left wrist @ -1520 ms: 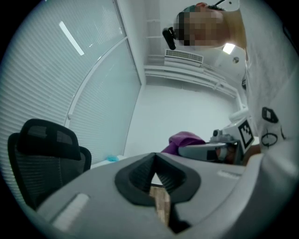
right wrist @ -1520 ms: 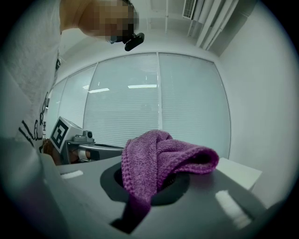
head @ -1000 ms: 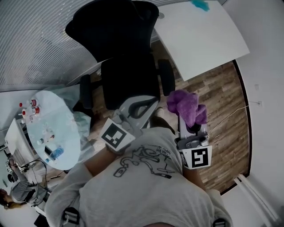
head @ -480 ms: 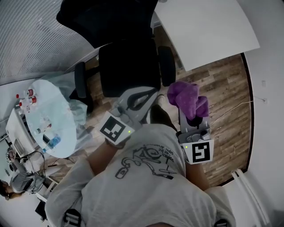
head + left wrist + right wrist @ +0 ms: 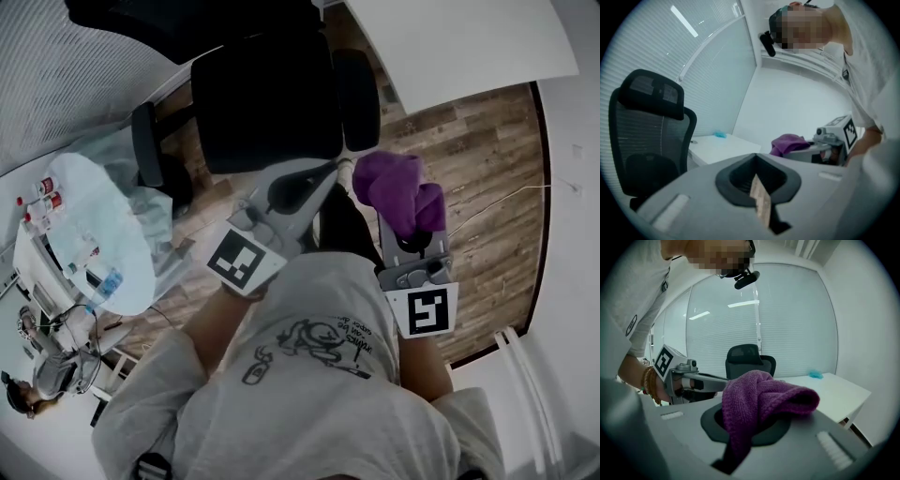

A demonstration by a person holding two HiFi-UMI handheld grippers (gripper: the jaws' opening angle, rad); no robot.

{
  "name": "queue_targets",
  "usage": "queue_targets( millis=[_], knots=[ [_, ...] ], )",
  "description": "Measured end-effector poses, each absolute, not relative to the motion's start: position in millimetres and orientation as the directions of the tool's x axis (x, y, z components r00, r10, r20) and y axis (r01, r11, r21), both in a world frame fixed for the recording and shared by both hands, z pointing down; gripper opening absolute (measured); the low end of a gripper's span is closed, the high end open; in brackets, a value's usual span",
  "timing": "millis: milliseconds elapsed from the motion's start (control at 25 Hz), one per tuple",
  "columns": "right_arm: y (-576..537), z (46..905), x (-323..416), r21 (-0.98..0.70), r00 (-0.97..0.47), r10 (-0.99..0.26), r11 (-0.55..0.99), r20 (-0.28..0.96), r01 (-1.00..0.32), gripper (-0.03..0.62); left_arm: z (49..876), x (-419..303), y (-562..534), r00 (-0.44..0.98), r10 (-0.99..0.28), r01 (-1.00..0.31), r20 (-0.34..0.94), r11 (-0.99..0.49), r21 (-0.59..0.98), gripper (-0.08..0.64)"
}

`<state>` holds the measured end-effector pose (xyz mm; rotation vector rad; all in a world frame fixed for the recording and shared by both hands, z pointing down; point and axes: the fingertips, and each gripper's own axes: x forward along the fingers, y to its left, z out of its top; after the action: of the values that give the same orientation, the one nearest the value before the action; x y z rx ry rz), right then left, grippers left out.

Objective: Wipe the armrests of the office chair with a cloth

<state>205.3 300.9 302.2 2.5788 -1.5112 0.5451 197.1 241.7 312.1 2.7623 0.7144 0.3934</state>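
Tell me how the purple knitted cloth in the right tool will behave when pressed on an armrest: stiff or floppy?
Probably floppy: the purple knitted cloth droops in folds over the right tool. Likely light, since a small pinch holds the whole bunch up. Its coarse knit should grip, not slide, on the black chair armrest.

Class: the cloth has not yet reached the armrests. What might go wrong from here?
The purple cloth bulges loosely out of the right gripper, so it may slip free when rubbed. The left gripper is shut, empty and off the chair, so the chair might turn under pressure.
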Motion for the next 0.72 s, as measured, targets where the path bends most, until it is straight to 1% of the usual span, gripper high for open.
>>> queue_targets(
  millis=[440,720],
  knots=[
    [306,395,224,-0.092,0.419,-0.797,-0.502,0.435,-0.860,0.034,386,212,245,0.836,0.500,0.418,0.225,-0.847,0.327,0.000],
    [293,448,234,-0.069,0.374,-0.794,-0.459,0.479,-0.886,0.034,437,220,241,0.829,0.498,0.412,0.254,-0.851,0.327,0.000]
  ],
)
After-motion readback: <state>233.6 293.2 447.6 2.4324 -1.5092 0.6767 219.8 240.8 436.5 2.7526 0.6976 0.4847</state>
